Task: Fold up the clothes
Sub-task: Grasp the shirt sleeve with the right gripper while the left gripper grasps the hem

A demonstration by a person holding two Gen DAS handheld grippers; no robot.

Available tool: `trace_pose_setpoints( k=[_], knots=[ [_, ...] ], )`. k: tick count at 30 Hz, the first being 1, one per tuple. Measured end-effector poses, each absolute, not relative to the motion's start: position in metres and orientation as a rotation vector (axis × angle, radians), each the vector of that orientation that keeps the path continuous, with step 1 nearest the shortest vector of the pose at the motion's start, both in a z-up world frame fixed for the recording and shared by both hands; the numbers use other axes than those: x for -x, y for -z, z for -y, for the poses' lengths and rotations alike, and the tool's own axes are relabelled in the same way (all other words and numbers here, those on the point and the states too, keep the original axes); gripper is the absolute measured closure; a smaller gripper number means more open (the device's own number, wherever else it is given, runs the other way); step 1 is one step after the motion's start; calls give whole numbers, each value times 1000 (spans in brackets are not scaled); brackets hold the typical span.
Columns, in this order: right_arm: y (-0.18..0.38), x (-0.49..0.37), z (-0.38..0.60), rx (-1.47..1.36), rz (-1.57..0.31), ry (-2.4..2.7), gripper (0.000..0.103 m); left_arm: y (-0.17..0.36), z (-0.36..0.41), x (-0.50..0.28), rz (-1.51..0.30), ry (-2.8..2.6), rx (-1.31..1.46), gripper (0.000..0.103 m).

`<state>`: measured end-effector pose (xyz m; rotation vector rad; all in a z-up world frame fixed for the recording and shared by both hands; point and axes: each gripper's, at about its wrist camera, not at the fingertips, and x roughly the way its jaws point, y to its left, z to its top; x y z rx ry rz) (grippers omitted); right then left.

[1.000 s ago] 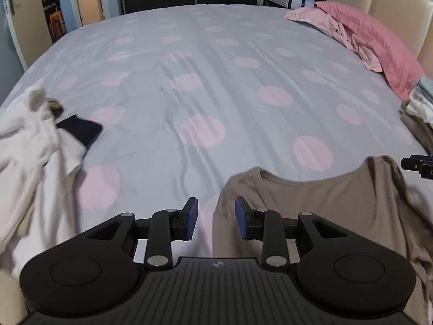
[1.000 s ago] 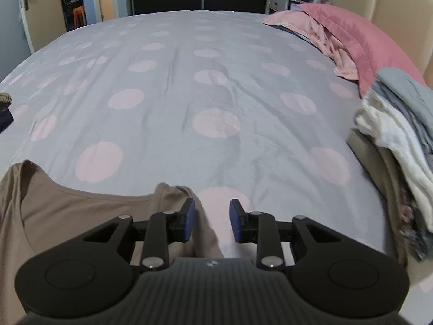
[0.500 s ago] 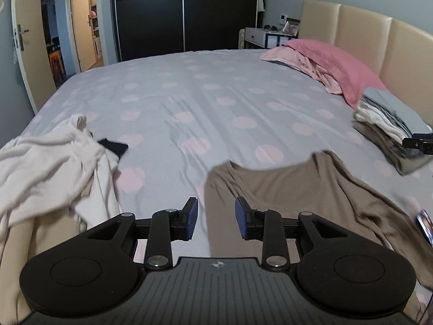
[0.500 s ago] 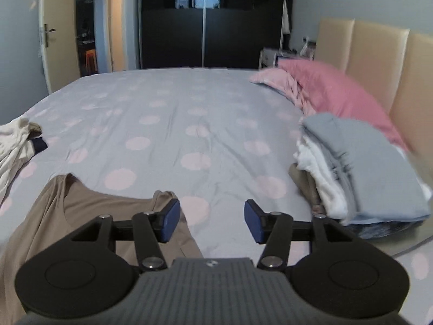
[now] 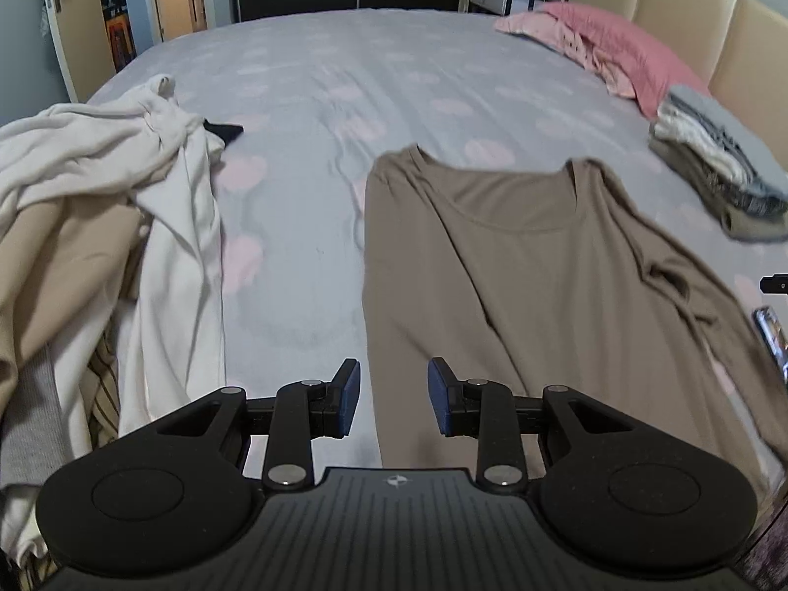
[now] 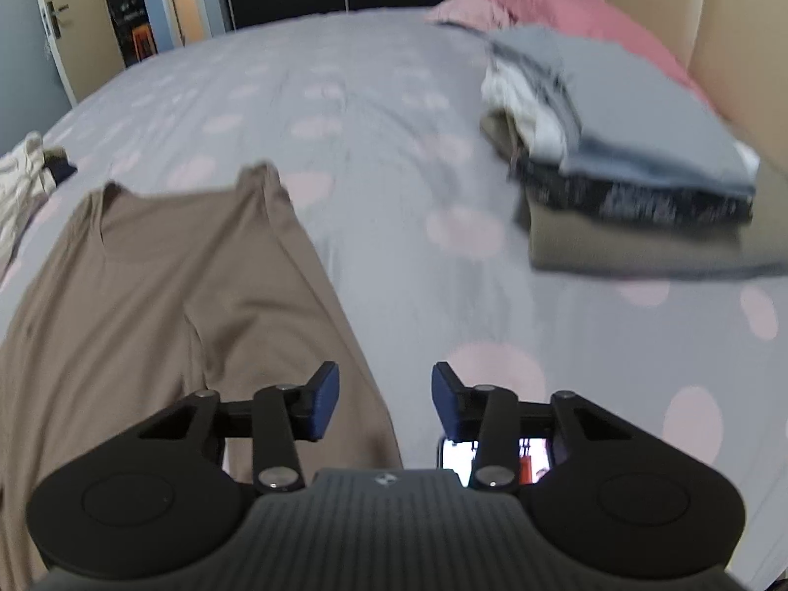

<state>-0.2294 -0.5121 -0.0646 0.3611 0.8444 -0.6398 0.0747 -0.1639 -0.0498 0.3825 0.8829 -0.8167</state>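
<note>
**Brown top laid out on the bed, both tools empty**

My left tool (image 5: 393, 396) hangs above the near left edge of the brown top (image 5: 532, 290), its jaws apart with nothing gripped. My right tool (image 6: 385, 403) hangs over the top's right edge, jaws closing on nothing. The top lies spread on the dotted bed (image 5: 344, 74), neckline away from me. A heap of unfolded clothes (image 5: 98, 207) lies to its left, a folded stack (image 6: 615, 157) to its right, near the pink pillow (image 5: 620, 44). A phone (image 6: 492, 458) lies under my right tool.
</note>
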Motion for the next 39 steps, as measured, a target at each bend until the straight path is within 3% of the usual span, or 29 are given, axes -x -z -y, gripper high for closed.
trace_pose_setpoints(
  k=[8,13,14,15,19,28,32,36,38,39],
  knots=[
    [100,229,527,-417,-907,630,66,64,164,-70,-906,796,-403,75],
    [115,225,534,-474,-928,615,84,74,161,-75,-947,770,-398,75],
    [115,223,533,-468,-930,613,89,76,160,-74,-952,771,-405,75],
    [114,223,533,-470,-933,608,102,77,159,-74,-957,772,-412,75],
    [101,222,533,-459,-916,663,103,84,155,-73,-987,785,-408,61],
    [73,234,570,-479,-842,906,103,105,156,-74,-1102,798,-426,59],
    [81,240,599,-537,-844,1007,103,116,159,-77,-1147,797,-430,76],
    [92,238,611,-570,-871,1034,100,125,161,-81,-1184,802,-428,85],
    [89,234,608,-551,-869,1043,98,125,161,-82,-1180,807,-428,98],
    [87,231,605,-539,-866,1044,98,124,160,-84,-1184,807,-418,100]
  ],
)
